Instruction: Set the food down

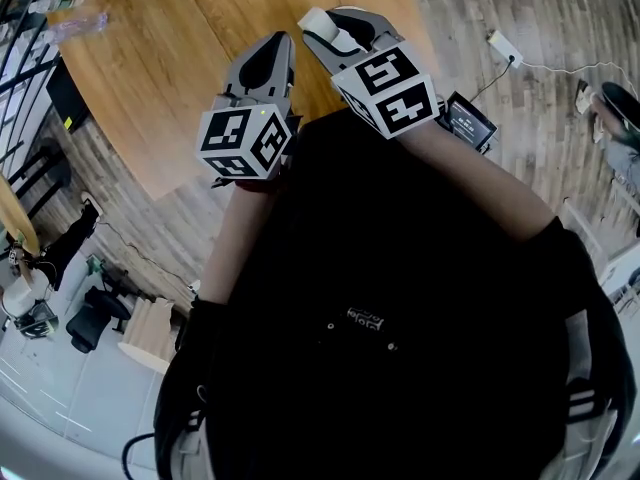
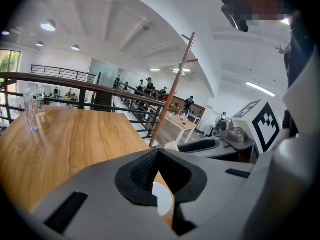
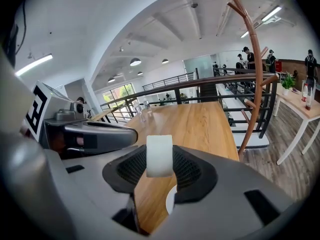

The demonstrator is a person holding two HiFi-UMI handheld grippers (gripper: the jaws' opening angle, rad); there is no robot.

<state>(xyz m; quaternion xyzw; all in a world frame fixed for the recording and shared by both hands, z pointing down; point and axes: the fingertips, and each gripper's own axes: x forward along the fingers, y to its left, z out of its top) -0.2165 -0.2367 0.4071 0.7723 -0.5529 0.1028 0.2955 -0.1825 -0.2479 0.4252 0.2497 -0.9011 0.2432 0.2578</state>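
Your right gripper (image 3: 160, 170) pinches a small white rounded food block (image 3: 159, 153) by its flat sides. It looks light and probably soft, so hold it gently at mid-block. Your left gripper (image 2: 156, 176) has its jaws pressed together, empty. The light wooden tabletop (image 3: 200, 124) lies beneath.

Bright indoor light from ceiling lamps (image 2: 48, 26); strong fisheye bending, black vignetted corners.
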